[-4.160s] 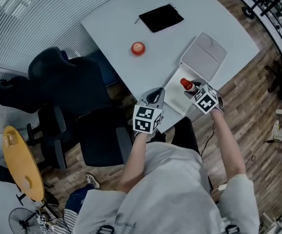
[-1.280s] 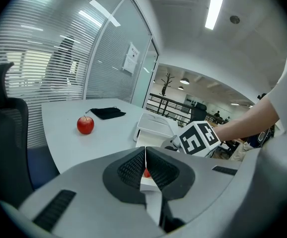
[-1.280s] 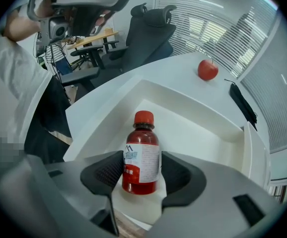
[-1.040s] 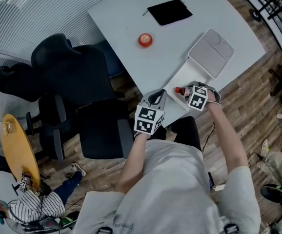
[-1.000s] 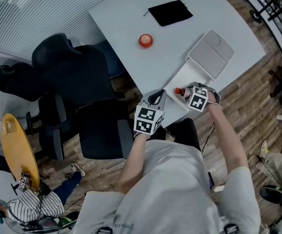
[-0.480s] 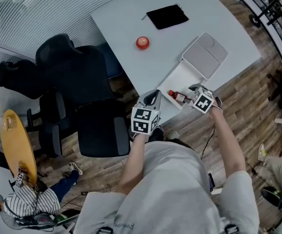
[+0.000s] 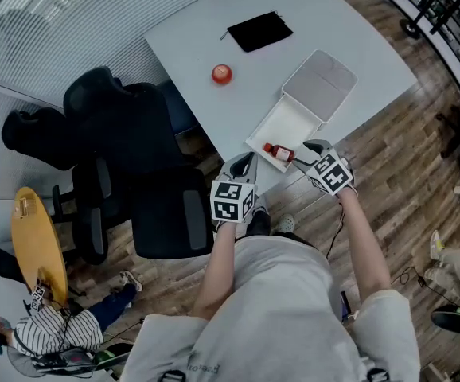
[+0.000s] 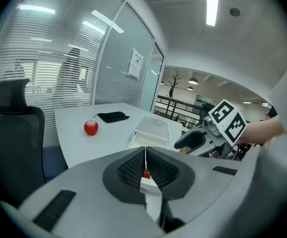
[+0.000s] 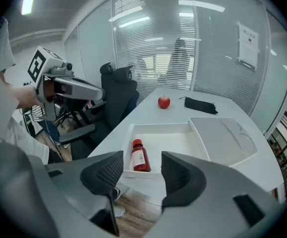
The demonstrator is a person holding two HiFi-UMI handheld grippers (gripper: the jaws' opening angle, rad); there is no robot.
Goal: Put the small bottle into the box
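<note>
Right gripper [image 9: 142, 170] withdrawn from small bottle [image 9: 139, 156], jaws wide apart and empty, bottle lying on its side inside box [image 9: 169, 135] just ahead of them, left gripper [image 8: 145, 168] jaws pressed together, holding nothing.

Person wore a light grey short-sleeved T-shirt [image 7: 282, 309] with small dark print near the hem. Left hand-held gripper [image 7: 243, 162] and right hand-held gripper [image 7: 310, 146] had grey moulded shells and black ribbed pads [image 9: 103, 174]. Each carried a cube [image 7: 231, 200] with black-and-white square markers. Shell flanks had dark slots.
</note>
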